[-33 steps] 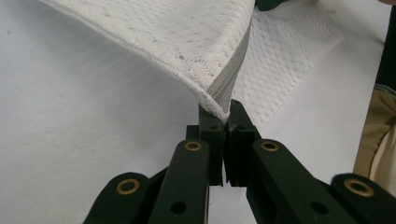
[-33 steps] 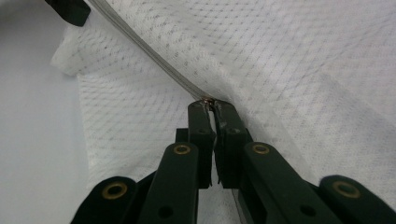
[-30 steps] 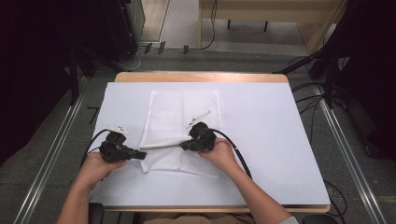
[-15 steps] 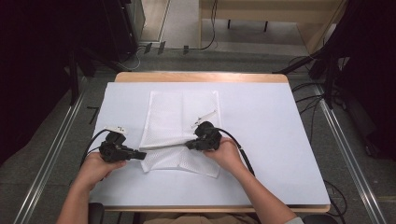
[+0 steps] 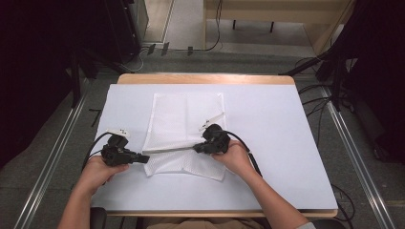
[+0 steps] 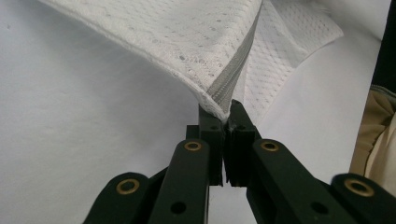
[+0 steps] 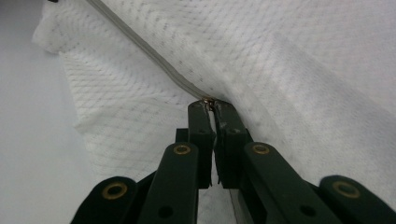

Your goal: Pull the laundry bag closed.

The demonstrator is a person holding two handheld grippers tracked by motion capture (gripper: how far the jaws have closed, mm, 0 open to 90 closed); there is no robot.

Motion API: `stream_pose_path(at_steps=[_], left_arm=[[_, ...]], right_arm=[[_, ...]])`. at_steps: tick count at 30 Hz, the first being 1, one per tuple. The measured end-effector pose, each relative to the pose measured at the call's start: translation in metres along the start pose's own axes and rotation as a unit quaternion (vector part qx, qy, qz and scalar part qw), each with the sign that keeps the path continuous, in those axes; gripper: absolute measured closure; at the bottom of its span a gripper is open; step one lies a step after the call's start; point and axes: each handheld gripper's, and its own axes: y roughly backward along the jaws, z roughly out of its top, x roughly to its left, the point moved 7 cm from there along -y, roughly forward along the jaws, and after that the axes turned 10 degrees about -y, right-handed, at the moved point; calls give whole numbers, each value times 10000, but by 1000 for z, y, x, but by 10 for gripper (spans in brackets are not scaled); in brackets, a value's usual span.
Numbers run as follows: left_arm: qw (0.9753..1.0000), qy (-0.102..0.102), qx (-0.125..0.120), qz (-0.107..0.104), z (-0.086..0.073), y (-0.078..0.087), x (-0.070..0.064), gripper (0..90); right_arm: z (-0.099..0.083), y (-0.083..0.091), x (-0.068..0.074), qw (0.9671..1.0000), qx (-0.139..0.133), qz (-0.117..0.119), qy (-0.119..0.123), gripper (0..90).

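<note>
A white mesh zipper bag [image 5: 184, 117] lies flat in the middle of the white table cover [image 5: 277, 133]. Its grey zipper [image 5: 169, 150] runs along a raised fold near the front. My left gripper [image 5: 144, 158] is shut on the bag's left end of the zipper [image 6: 233, 74], pinching the corner of the mesh [image 6: 177, 37] between its tips [image 6: 219, 109]. My right gripper [image 5: 197, 149] is shut on the small metal zipper pull [image 7: 208, 100], with the zipper tape [image 7: 140, 46] stretching away to the upper left from its tips [image 7: 210, 106].
The table's wooden far edge [image 5: 205, 78] shows beyond the white cover. Metal rails [image 5: 62, 143] run along both sides of the table. Cables [image 5: 315, 102] and dark stands sit on the floor behind and to the right.
My right gripper has slid to the right along the zipper line with the pull in it. The left gripper has stayed in place on the bag's corner.
</note>
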Motion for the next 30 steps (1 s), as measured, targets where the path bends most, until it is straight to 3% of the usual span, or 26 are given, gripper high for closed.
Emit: stream_pose_path(at_steps=[15, 30], left_arm=[[10000, -40, -44, 18, 0, 1, 0, 886], [9999, 125, 1, -35, -3, 1, 3, 885]], right_arm=[[-9, 10, -12, 9999, -19, -78, -127, 884], [-18, 20, -25, 9995, 17, -165, -251, 885]])
